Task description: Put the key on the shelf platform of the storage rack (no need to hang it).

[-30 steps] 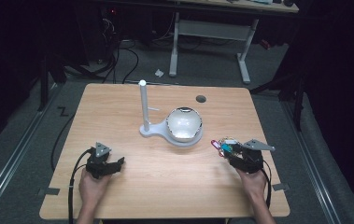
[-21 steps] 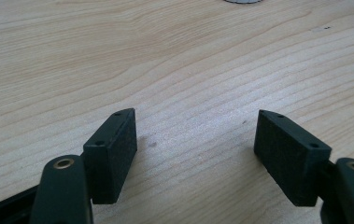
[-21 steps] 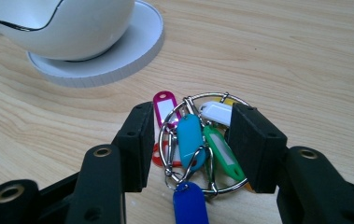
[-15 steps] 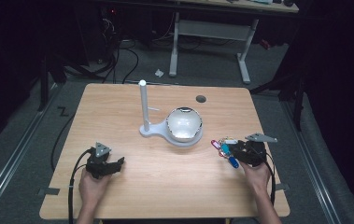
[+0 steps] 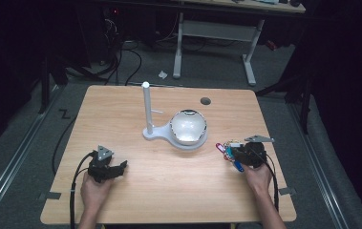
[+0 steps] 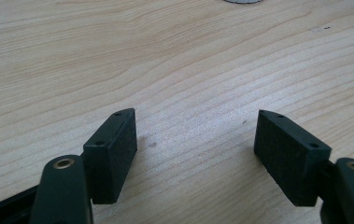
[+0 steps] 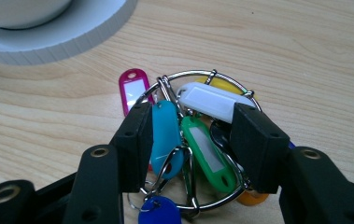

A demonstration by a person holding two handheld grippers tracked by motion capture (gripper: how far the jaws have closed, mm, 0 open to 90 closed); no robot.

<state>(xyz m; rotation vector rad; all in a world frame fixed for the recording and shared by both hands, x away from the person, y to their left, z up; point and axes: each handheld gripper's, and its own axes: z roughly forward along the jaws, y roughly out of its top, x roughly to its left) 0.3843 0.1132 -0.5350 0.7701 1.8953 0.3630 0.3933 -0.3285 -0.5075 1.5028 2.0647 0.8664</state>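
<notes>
Centrally placed between the right gripper's [image 7: 191, 135] jaws lies a bunch of key tags [image 7: 198, 140] on a metal ring [image 7: 198, 74]: pink [image 7: 132, 91], turquoise [image 7: 165, 133], green [image 7: 207, 151], white [image 7: 212, 100], yellow, orange and blue tags [image 7: 158, 210] are visible. In the right gripper view the jaws straddle the bunch, at 9 and 3 o'clock of it, and have just been opening; whether the pads press on the tags cannot be told. In the high view the key tags [image 5: 228, 150] lie on the wooden table [image 5: 169, 191] at about 4 o'clock from its centre, just at 9 o'clock of the right gripper [image 5: 238, 153], which a hand [image 5: 257, 176] holds. At 10 o'clock of the bunch stands a white stand [image 5: 152, 133] whose round base carries a shiny bowl [image 5: 188, 126]; an upright post [image 5: 146, 107] rises from its 9 o'clock end. Well apart, at 8 o'clock of the table's centre, the left gripper [image 5: 116, 168] rests on bare wood, jaws wide with nothing between the pads [image 6: 114, 154], as the left gripper view shows.
</notes>
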